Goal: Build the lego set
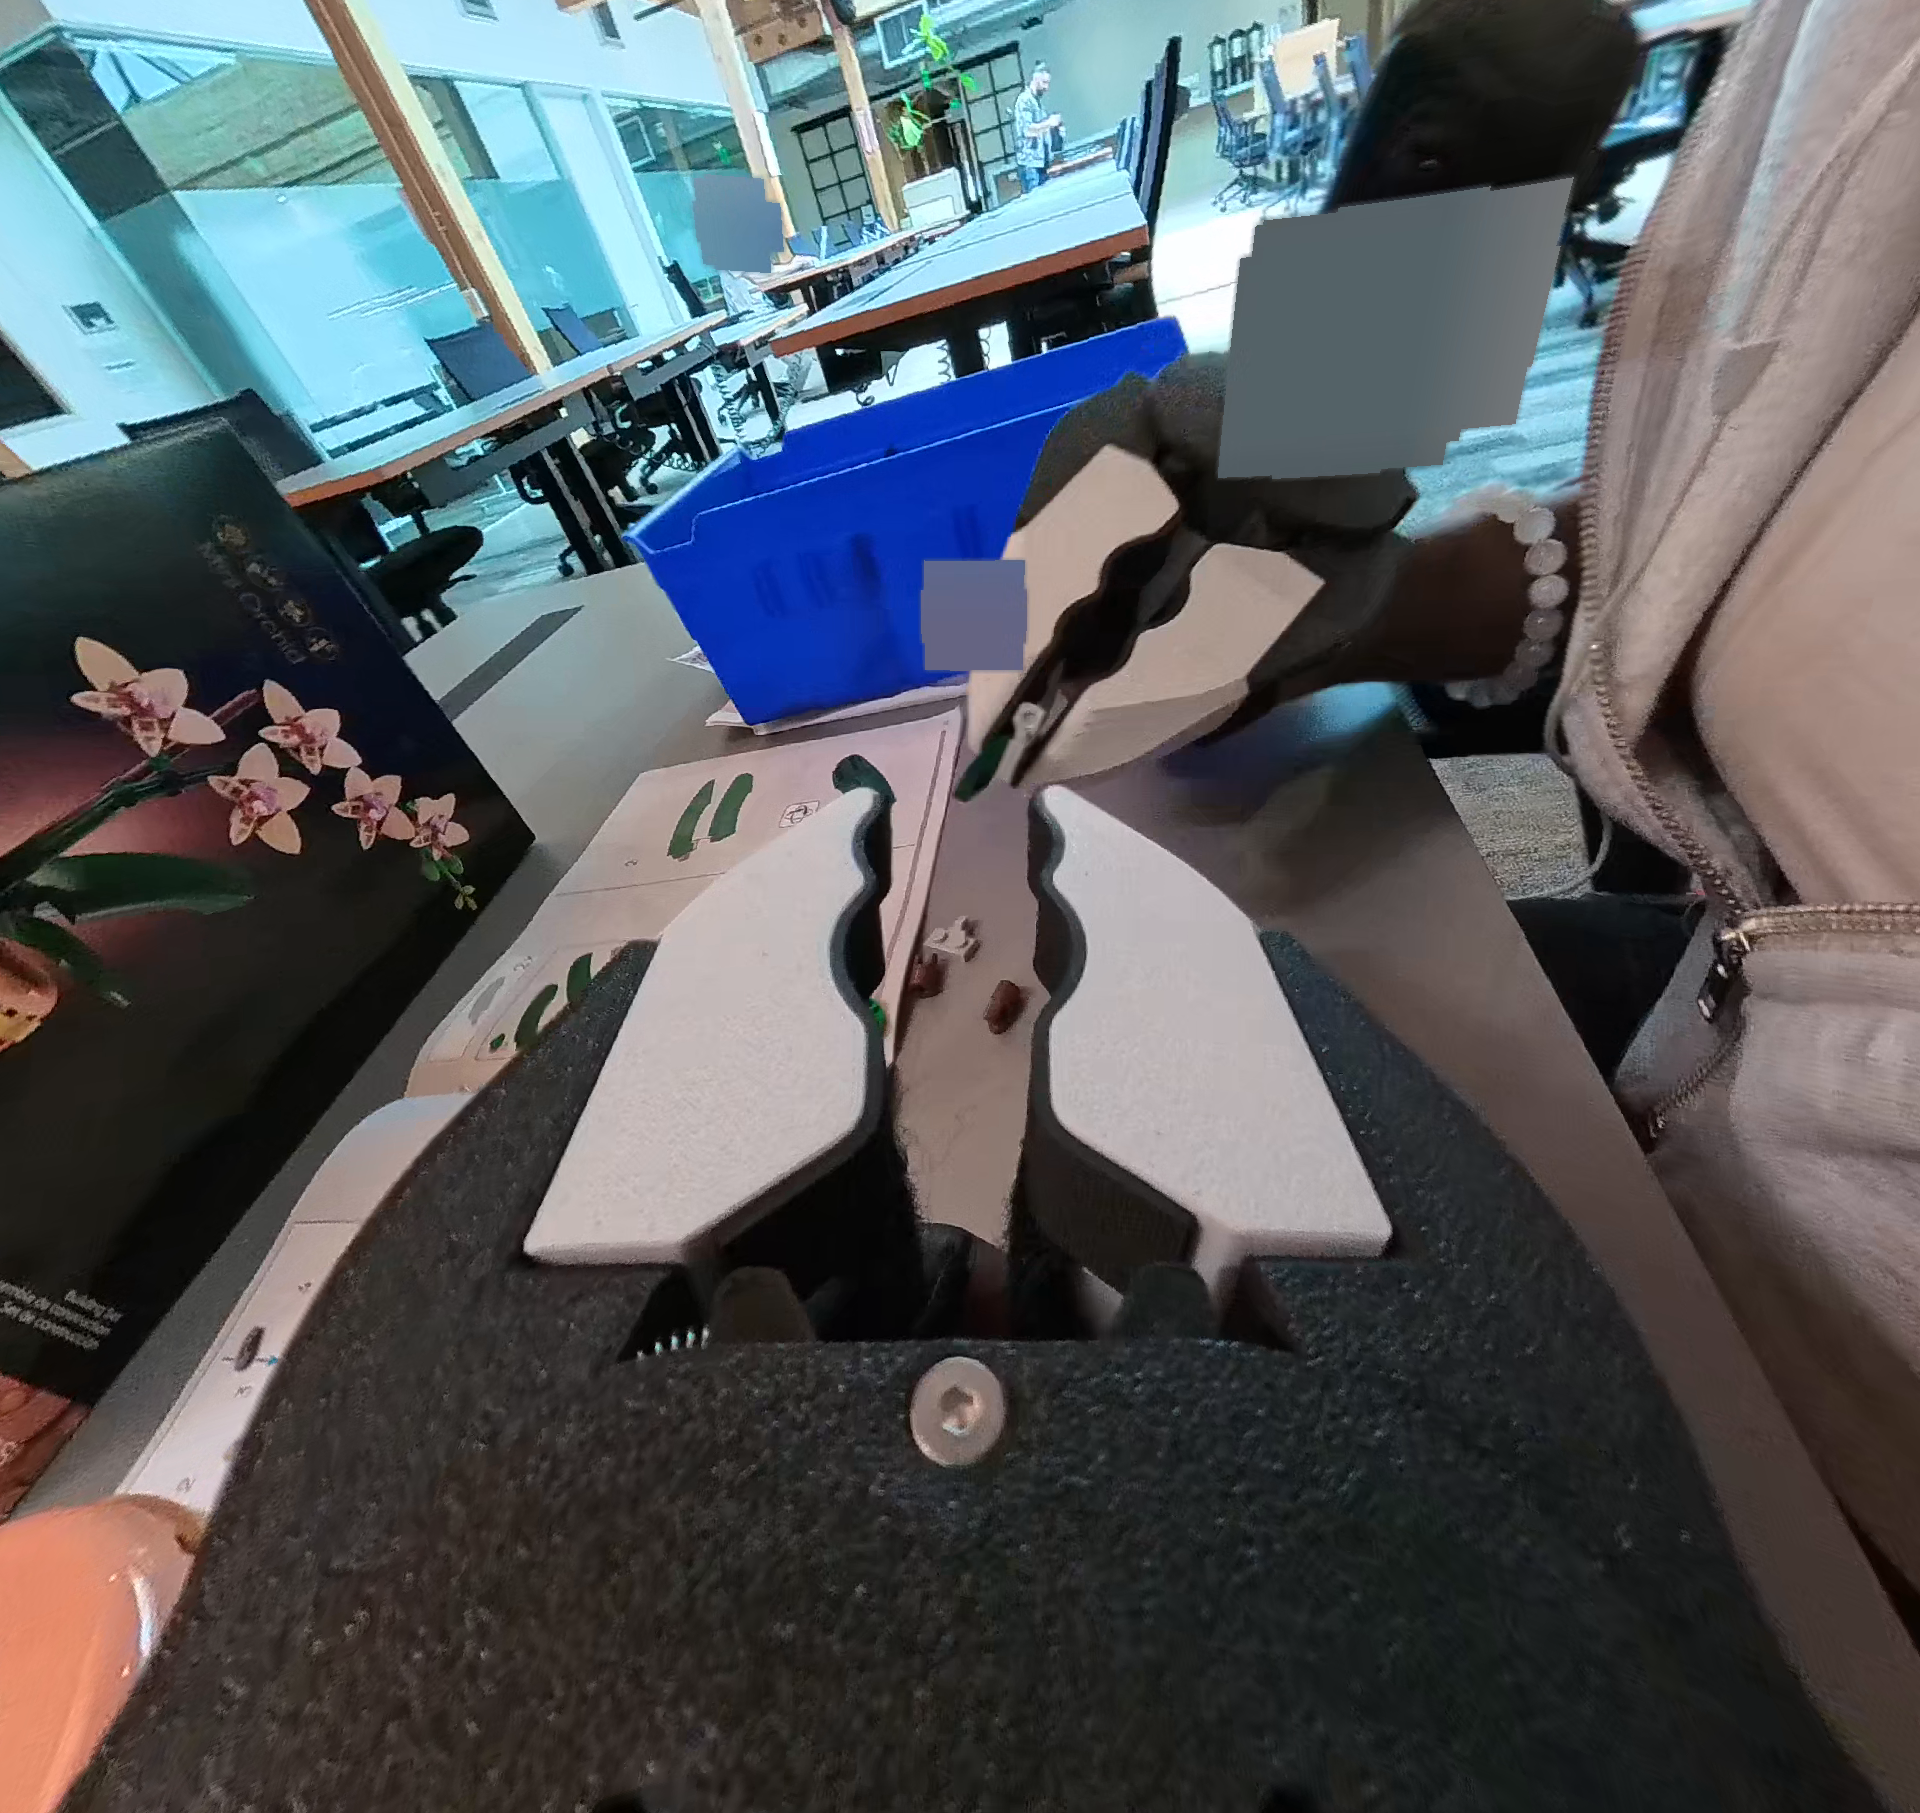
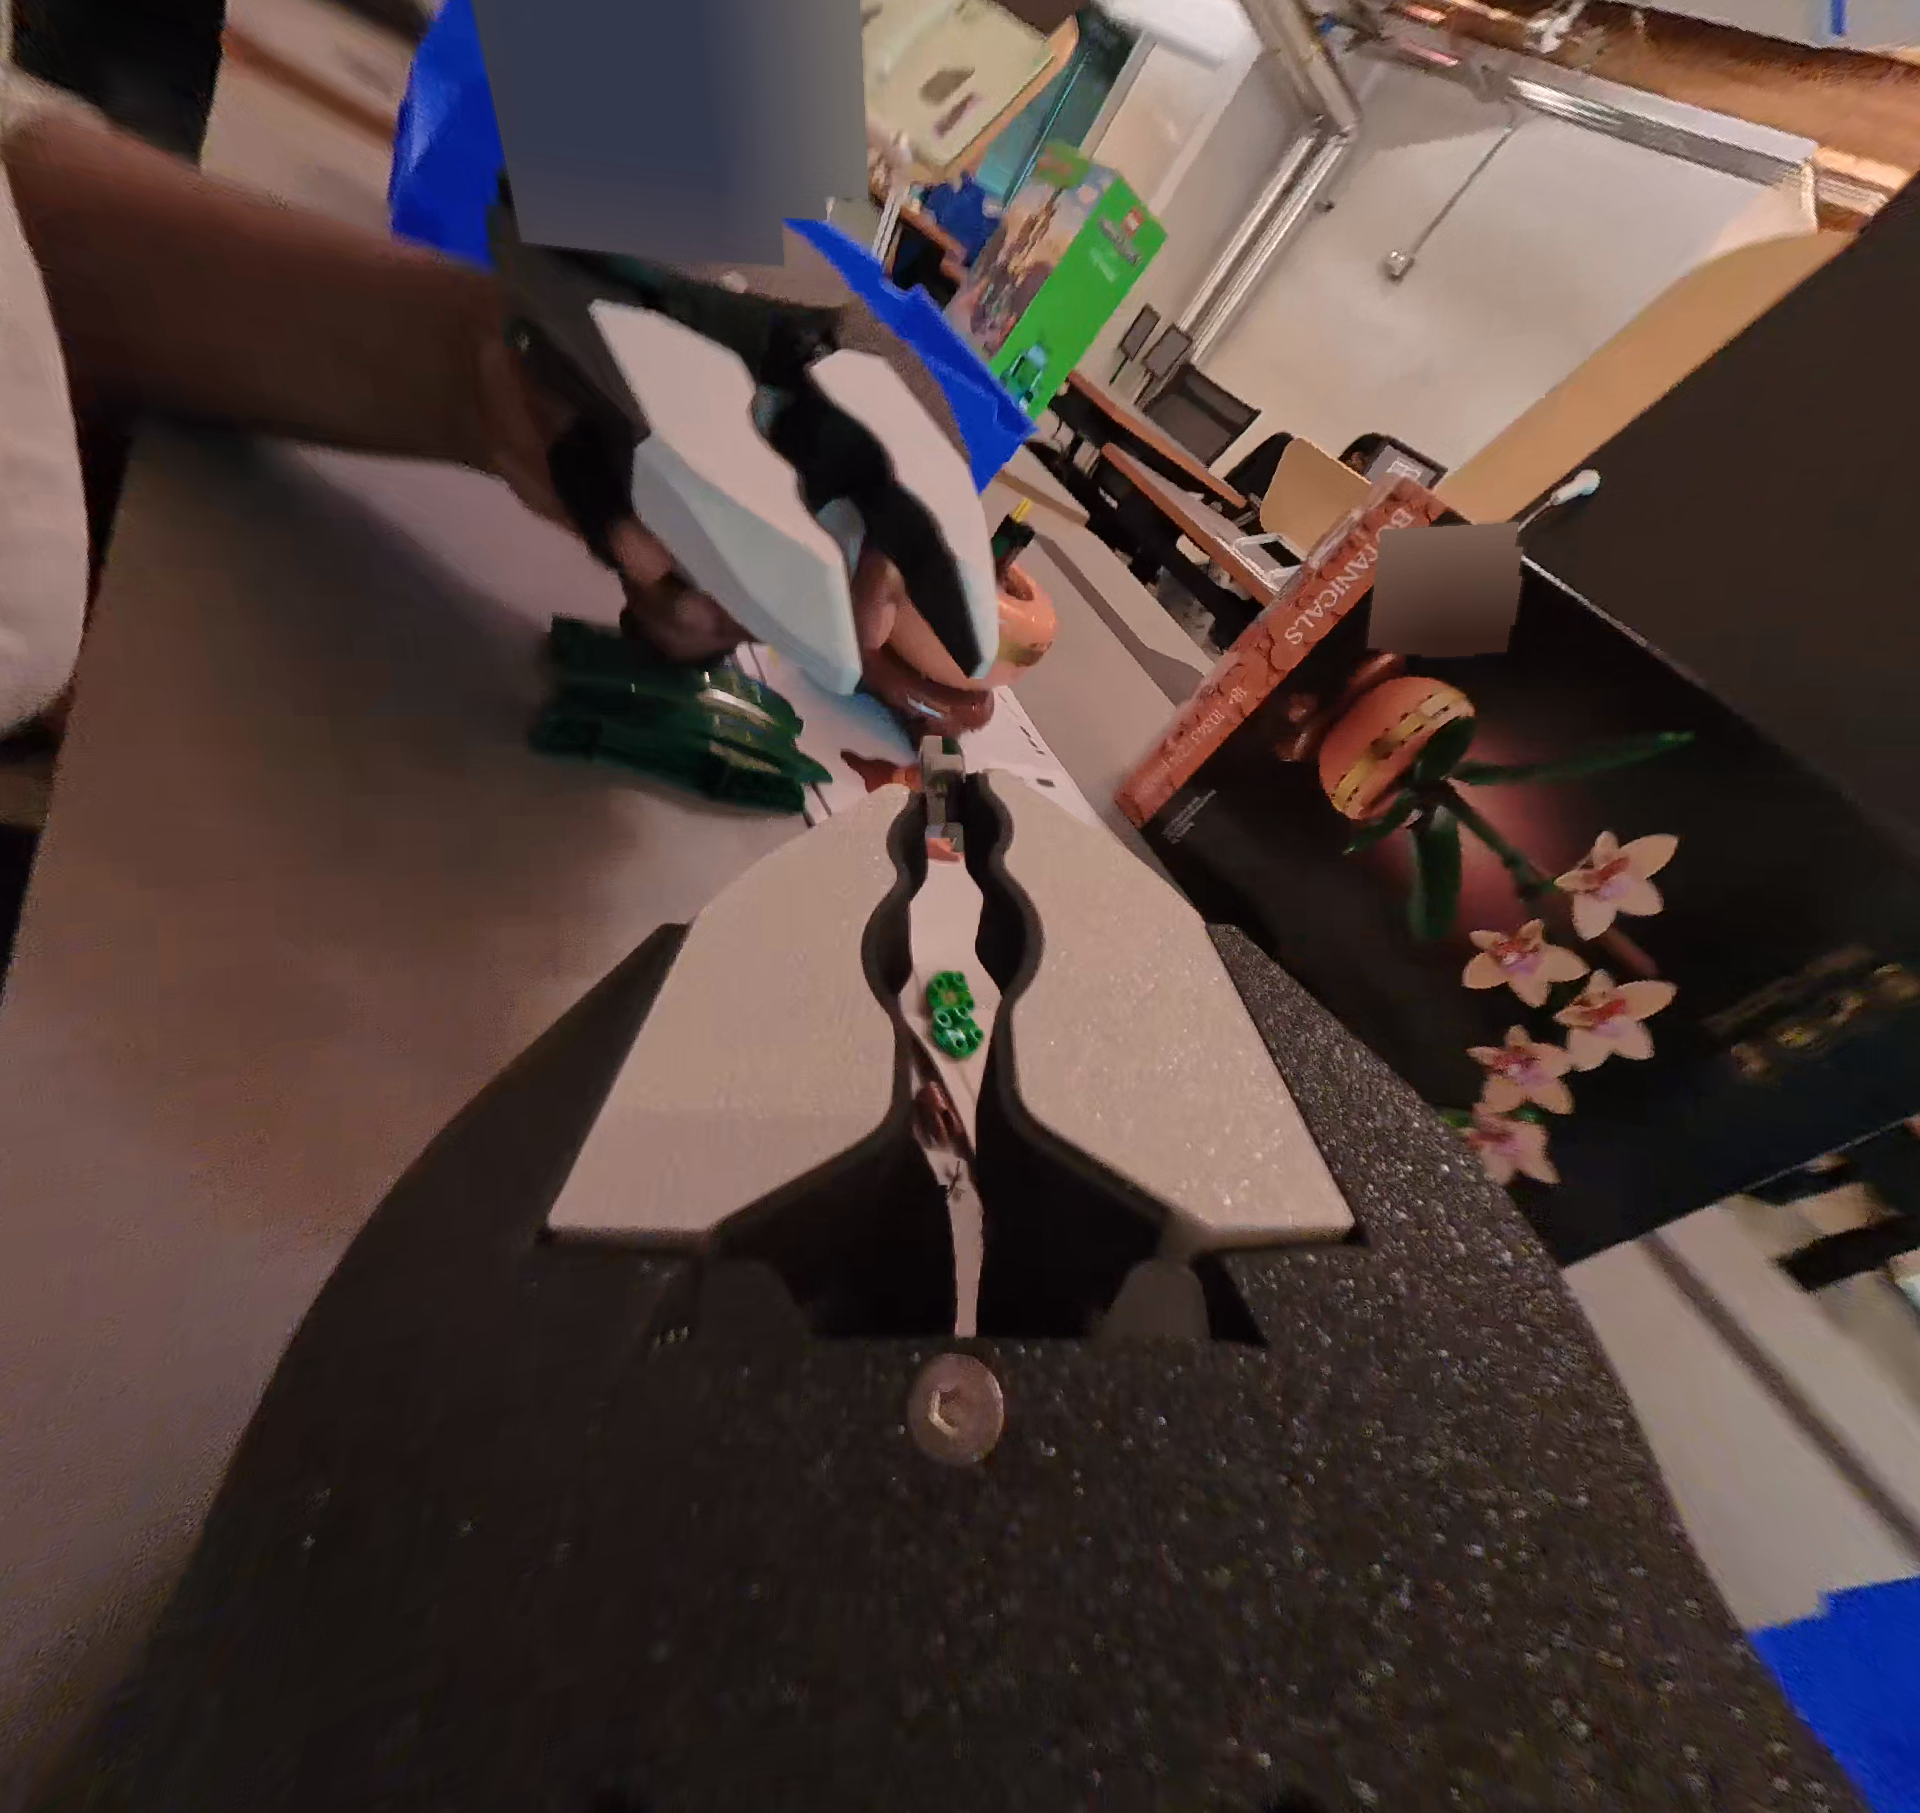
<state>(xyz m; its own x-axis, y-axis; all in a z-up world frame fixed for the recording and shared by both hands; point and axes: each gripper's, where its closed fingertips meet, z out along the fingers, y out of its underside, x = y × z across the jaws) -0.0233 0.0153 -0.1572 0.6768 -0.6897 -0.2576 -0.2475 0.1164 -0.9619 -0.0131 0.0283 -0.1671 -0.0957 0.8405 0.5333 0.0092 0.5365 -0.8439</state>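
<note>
Two tools are at work over the grey surface (image 1: 1226, 890). The right tool (image 2: 940, 807) is clamped at its very tips on a small grey-and-green piece (image 2: 940, 776), held up off the surface with a dark green end poking out below the tips in the left wrist view. The left tool (image 1: 961, 813) stands with its fingers apart and nothing between them, angled down toward the surface just beside the right one's tips.

Under the left tool lie a small pale piece (image 1: 954, 939) and two brown pieces (image 1: 1003, 1005) near each other, loose on the surface. A paper instruction sheet (image 1: 727, 828) lies flat just to their left, partly hidden by the tool's left finger. Two bright green round pieces (image 2: 951, 1010) sit on the sheet, seen through the gap of the right tool. Farther off, a pile of dark green leaf pieces (image 2: 675, 724) rests on the surface, with a hand (image 2: 665, 600) resting on top of it.

A dark box (image 1: 208, 828) printed with pale orchid flowers stands upright at the sheet's far side; it carries printed writing. A blue bin (image 1: 831, 579) stands beyond the sheet. The wrist (image 1: 1527, 600) behind the right tool wears a pale bead bracelet.
</note>
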